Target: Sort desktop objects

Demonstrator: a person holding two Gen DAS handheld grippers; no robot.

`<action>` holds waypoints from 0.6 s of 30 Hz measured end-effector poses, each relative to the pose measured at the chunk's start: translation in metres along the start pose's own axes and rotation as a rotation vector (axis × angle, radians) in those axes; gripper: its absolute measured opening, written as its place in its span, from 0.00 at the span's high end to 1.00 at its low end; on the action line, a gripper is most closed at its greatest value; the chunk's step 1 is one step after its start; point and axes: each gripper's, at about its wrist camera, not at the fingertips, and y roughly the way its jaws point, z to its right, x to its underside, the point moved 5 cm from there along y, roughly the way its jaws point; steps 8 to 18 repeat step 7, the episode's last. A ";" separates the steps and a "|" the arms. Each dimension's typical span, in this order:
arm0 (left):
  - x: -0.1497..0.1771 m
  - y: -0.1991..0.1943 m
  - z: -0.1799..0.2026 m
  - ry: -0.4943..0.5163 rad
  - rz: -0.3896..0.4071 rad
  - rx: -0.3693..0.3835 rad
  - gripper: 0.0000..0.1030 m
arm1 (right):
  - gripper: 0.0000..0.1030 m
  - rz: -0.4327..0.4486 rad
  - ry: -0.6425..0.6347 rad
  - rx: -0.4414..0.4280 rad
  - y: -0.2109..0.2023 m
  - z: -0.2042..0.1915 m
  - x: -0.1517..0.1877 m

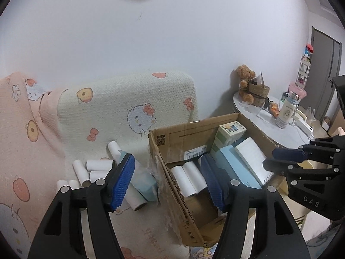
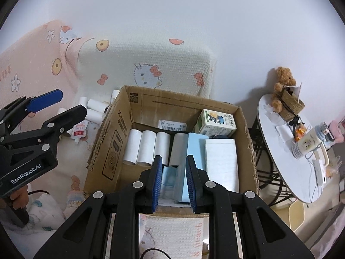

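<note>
An open cardboard box [image 2: 179,97] [image 1: 194,125] sits on the bed. It holds a row of white paper rolls [image 2: 146,149] [image 1: 187,179], a light blue box [image 2: 195,149], a white box [image 2: 221,159] and a small green-white carton [image 2: 215,123]. More white rolls [image 1: 97,166] [image 2: 94,105] and a light blue pack [image 1: 142,183] lie outside its left wall, near a red-white sachet [image 2: 78,132]. My left gripper [image 1: 168,181] [image 2: 73,102] is wide open and empty, straddling that wall. My right gripper [image 2: 174,181] [image 1: 269,158] hangs shut over the box's near side, gripping nothing I can see.
A cream Hello Kitty pillow [image 1: 129,99] leans on the wall behind the box, with a pink blanket [image 1: 19,129] to its left. At the right, a round white table [image 2: 284,168] carries a teddy bear [image 2: 282,82], a woven basket and a bottle.
</note>
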 end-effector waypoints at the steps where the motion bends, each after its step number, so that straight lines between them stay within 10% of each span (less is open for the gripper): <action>1: 0.000 0.000 0.000 0.000 0.003 0.007 0.34 | 0.83 -0.004 0.003 -0.003 0.000 -0.001 0.001; 18: 0.005 0.009 0.008 0.023 -0.039 0.051 0.33 | 0.83 -0.024 -0.007 -0.012 0.003 -0.007 0.002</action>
